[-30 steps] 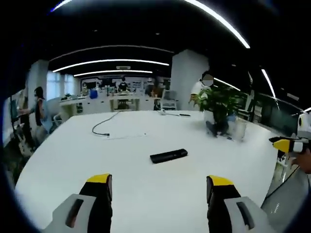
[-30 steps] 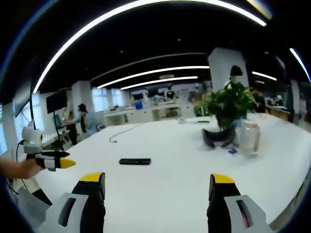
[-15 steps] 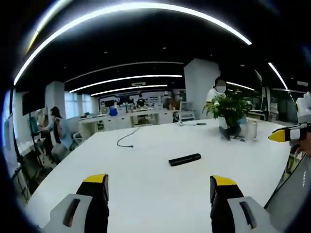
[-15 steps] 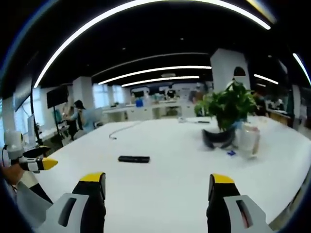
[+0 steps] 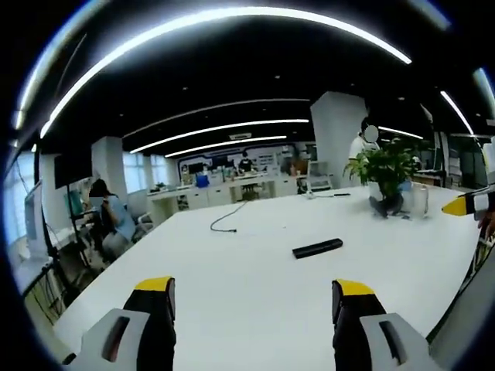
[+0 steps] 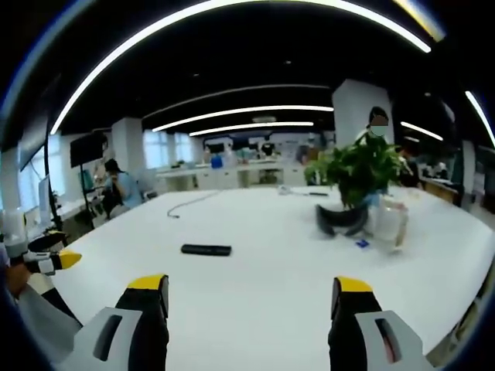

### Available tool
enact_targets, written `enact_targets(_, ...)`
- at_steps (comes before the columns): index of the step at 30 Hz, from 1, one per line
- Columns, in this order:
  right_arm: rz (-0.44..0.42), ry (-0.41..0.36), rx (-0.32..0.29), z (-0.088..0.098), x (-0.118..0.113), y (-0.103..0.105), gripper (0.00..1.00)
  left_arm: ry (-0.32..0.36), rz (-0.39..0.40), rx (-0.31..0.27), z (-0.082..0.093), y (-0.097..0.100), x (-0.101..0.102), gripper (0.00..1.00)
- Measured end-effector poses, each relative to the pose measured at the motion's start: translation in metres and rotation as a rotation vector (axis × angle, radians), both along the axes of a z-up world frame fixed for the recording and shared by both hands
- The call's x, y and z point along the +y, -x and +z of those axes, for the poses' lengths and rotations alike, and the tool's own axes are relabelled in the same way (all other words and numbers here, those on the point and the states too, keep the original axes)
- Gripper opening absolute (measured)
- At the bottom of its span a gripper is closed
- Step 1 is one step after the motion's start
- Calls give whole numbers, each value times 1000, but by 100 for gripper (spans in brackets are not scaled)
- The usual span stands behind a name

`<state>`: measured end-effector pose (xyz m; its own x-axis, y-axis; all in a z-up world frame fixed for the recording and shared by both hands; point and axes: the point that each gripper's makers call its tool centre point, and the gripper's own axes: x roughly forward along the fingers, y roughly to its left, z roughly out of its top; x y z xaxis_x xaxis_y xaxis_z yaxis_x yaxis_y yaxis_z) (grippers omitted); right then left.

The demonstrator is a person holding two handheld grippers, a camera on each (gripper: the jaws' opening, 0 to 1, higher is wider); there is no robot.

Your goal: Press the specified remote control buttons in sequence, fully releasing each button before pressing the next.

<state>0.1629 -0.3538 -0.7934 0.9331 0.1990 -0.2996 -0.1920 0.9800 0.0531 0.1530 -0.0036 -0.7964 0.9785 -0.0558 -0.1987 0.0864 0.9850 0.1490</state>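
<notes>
Black and slim, the remote control lies flat on the white table, a long narrow bar with nothing else touching it. In the left gripper view it sits well ahead of the left tongs, a little toward their right jaw; in the right gripper view the same remote lies ahead and off toward the left jaw of the right tongs. Its buttons are too small and dark to make out from either side.

Both pairs of tongs hang above the table with their yellow-tipped jaws spread wide, holding nothing and touching nothing.

Beyond the remote a thin dark cable trails across the tabletop. Farther off to the right of the tongs stands a potted plant with a clear container just beside it; what the container holds cannot be told. A small blue scrap lies near the pot, too tiny to identify.

The other gripper's yellow tip pokes in at the edge of each view, cut off by the frame. People sit and stand at desks in the background.
</notes>
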Motion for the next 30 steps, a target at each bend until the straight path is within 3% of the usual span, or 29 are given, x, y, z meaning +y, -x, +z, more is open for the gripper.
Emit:
enact_targets(7,5,13,-4,0,1,0,87,10,10,15,-1,1,0,93)
enact_targets(12,-2,9,-9,2,-1,0,87,28,81,-53,12,3,16,94)
enact_targets(24,-13,5,-22,4,-3,0,88,54,89,-3,3,4,18,94)
enact_targets(30,-15,-3,-24,4,-3,0,88,79,111,-33,8,5,22,95)
